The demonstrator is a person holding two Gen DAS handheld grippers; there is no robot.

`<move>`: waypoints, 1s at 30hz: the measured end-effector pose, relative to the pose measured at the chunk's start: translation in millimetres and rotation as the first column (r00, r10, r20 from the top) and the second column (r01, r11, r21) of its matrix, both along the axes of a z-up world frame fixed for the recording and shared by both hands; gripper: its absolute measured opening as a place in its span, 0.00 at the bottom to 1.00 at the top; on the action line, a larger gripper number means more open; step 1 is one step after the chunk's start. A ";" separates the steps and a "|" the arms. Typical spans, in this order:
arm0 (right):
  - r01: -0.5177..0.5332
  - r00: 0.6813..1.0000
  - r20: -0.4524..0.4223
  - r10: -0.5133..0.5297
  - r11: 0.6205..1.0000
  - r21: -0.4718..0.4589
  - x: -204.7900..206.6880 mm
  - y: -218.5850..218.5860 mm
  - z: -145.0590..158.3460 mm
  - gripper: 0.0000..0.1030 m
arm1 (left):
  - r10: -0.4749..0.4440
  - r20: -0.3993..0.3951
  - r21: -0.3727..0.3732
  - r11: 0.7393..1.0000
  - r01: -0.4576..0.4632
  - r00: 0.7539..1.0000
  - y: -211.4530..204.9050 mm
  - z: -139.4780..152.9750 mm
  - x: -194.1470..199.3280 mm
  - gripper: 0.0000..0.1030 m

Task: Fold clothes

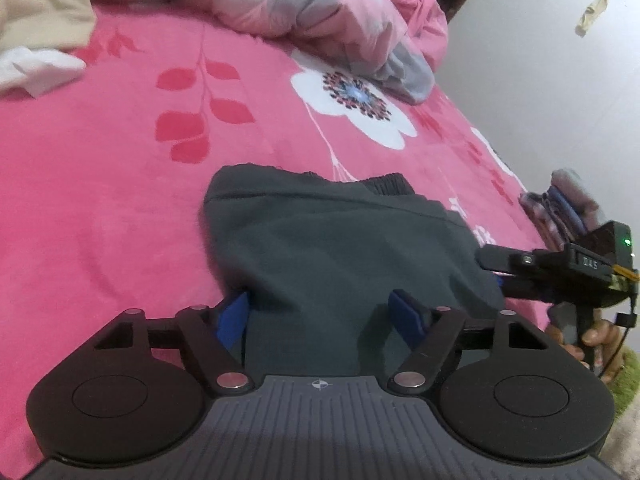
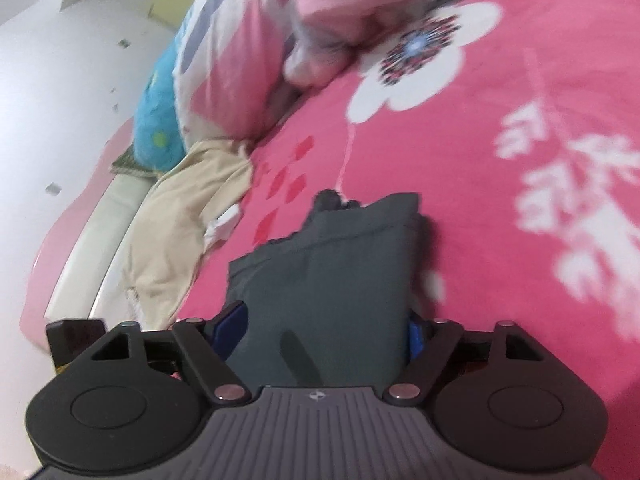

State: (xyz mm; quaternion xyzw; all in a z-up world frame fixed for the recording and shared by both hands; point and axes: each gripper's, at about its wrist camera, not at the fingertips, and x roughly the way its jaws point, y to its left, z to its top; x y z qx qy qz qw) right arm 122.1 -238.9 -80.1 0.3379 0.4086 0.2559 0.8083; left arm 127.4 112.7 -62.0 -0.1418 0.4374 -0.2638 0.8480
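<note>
Garment (image 1: 336,248) between hand-held gripper (image 1: 320,320) fingers

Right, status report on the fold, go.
Left gripper and right gripper both open, fingers astride the near edge of the dark grey garment. Garment lies folded on pink bedspread. Beige cloth lies apart, nothing in the way.

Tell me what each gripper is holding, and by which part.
Cannot tell for sure. The left gripper and right gripper each have open fingers straddling the near edge of the dark garment, which lies on the blanket. No pinch shows.
</note>
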 end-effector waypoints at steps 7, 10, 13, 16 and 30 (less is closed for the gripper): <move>-0.129 0.992 0.006 0.129 0.992 0.010 41.4 24.6 -7.3 0.50 | -0.003 -0.049 -0.111 0.994 -0.002 0.999 8.0 -13.4 32.3 0.67; -0.130 0.991 0.016 0.130 0.991 0.007 43.7 28.4 -7.0 0.32 | 0.012 -0.056 -0.142 0.990 -0.019 0.998 10.2 -16.5 35.5 0.54; -0.088 0.995 0.055 0.086 0.996 0.030 34.4 22.6 -0.9 0.18 | 0.013 -0.049 -0.145 0.989 -0.020 0.999 10.2 -16.7 35.4 0.38; -0.062 0.992 0.110 0.059 0.998 0.027 24.1 23.0 10.9 0.13 | 0.014 -0.025 -0.151 0.988 -0.017 1.000 6.9 -10.4 30.9 0.26; 0.065 0.921 0.387 -0.048 0.997 -0.033 -53.8 34.0 93.2 0.09 | 0.029 0.145 -0.228 0.974 0.004 0.989 -19.1 51.9 -1.1 0.10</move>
